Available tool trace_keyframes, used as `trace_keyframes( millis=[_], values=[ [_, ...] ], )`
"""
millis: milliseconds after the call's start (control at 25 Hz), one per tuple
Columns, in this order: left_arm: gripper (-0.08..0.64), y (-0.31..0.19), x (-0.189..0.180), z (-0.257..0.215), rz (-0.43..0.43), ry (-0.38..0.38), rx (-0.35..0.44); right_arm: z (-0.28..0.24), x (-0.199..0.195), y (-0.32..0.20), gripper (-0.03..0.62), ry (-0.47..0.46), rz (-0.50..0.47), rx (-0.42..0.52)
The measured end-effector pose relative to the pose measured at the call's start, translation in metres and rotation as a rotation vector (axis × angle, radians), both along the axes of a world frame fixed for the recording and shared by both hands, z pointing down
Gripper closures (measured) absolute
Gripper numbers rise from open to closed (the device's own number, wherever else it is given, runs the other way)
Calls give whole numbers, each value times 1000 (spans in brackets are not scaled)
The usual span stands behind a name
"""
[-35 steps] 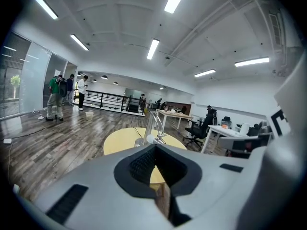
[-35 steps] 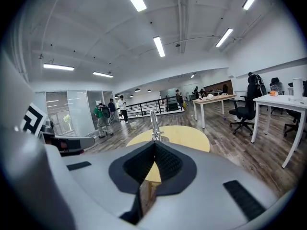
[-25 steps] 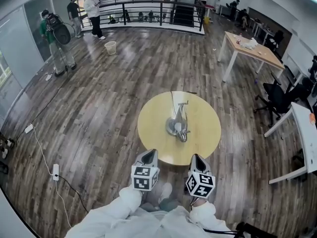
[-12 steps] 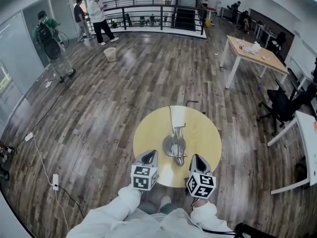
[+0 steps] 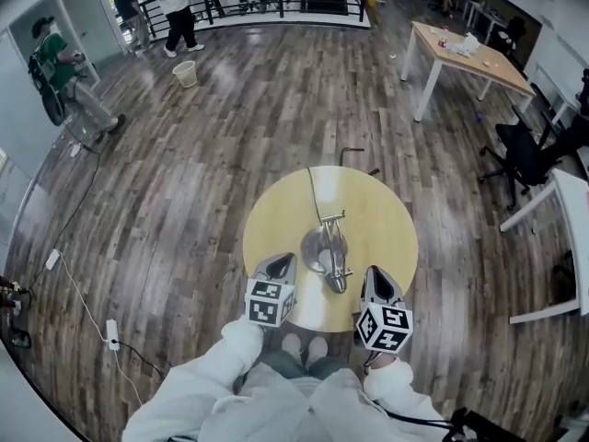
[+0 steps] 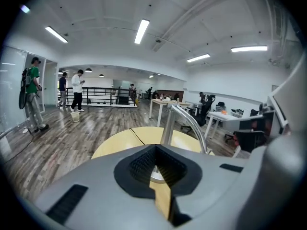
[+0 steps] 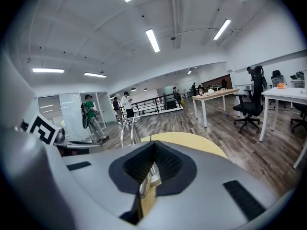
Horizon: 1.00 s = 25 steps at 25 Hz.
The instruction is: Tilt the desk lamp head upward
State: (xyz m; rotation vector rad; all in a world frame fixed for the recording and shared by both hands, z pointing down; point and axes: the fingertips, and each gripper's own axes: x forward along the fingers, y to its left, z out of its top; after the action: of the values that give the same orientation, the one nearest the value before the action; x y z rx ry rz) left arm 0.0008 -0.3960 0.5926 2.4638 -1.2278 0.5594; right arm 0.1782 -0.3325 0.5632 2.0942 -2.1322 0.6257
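The left gripper (image 5: 279,267) and right gripper (image 5: 375,276) are hovering at the table's (image 5: 276,224) near edge, the jaws of both pressed together on nothing. Between them the desk lamp (image 5: 329,251) is standing mid-table. Only the gripper views are showing its neck (image 6: 169,123) rising. Far off, a bucket (image 5: 185,74) is sitting on the floor, and its contents cannot be made out.
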Motion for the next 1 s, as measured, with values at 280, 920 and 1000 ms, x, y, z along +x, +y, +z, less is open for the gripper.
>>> trace_keyframes(
  millis=[280, 920, 1000],
  values=[
    [467, -34, 28, 88, 349, -174, -36, 41, -13, 3, 567, -90, -126, 7],
    [291, -77, 82, 165, 804, -268, -101, 125, -73, -32, 292, 43, -294, -50],
    [291, -78, 82, 164, 804, -262, -100, 126, -74, -34, 314, 39, -303, -40]
  ],
)
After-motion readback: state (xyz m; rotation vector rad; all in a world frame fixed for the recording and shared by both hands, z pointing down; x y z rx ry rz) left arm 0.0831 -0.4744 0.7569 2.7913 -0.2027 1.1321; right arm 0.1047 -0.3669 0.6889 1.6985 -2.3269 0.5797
